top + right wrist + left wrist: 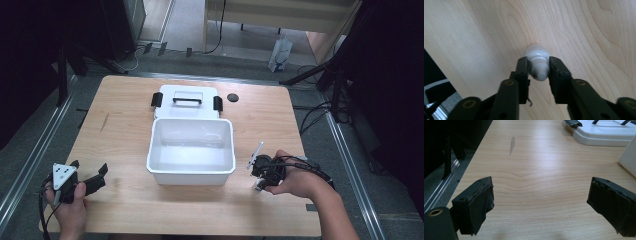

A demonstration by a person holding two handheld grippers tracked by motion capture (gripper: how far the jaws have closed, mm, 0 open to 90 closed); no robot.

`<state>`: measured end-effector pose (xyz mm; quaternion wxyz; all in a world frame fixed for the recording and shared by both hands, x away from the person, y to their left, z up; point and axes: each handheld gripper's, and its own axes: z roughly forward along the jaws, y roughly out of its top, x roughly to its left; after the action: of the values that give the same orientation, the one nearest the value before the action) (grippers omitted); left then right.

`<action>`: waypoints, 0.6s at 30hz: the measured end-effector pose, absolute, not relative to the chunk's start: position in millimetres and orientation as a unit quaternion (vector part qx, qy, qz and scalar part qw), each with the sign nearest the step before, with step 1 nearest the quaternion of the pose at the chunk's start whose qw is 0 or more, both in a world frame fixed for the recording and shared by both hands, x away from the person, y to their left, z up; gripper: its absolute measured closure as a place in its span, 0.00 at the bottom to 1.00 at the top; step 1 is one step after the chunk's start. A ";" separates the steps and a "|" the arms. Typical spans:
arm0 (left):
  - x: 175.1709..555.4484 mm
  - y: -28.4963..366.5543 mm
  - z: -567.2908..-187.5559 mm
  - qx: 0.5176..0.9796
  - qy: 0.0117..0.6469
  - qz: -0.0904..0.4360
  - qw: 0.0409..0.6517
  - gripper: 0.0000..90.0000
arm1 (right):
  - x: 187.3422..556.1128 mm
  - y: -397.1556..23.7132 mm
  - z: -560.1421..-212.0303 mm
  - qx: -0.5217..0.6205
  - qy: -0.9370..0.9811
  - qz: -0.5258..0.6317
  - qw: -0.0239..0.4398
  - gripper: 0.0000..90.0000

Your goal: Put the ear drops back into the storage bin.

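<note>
clamping a small white bottle [537,63] by its cap end, the right gripper [538,68] has its jaws closed on it just above the bench [125,135]. bottle's body is hidden beyond the jaws. left gripper [540,202] rests with jaws wide apart, white box [627,157] cut off at frame edge.

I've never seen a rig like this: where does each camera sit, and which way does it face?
High view: above the table, looking forward and down; both forearms show.
Left gripper view: on the left gripper, looking across the table toward the lid; open fingers show.
Right gripper view: on the right gripper, looking down; shut on a bottle.
High and left views share the lid.
</note>
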<state>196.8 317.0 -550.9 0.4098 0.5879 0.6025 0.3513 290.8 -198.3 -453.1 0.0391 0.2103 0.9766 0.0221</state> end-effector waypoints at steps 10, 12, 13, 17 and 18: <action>196.9 316.8 -550.9 0.588 0.602 0.352 0.409 0.08 | 292.3 -196.0 -447.4 0.182 0.983 0.024 0.030 0.80; 196.9 316.8 -550.9 0.588 0.603 0.352 0.409 0.08 | 293.4 -195.9 -442.6 0.181 0.983 0.026 0.033 0.80; 196.9 316.8 -550.9 0.588 0.603 0.352 0.409 0.08 | 293.4 -195.9 -442.6 0.181 0.983 0.026 0.033 0.80; 196.9 316.7 -550.9 0.588 0.603 0.352 0.409 0.08 | 295.7 -197.2 -429.2 0.188 0.980 0.041 0.041 0.80; 196.9 316.7 -550.9 0.588 0.602 0.353 0.409 0.08 | 296.5 -197.8 -424.9 0.188 0.980 0.042 0.043 0.80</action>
<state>196.9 316.7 -550.9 0.4089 0.5879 0.6023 0.3526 296.5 -197.8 -424.9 0.0433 0.1878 0.9803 0.0424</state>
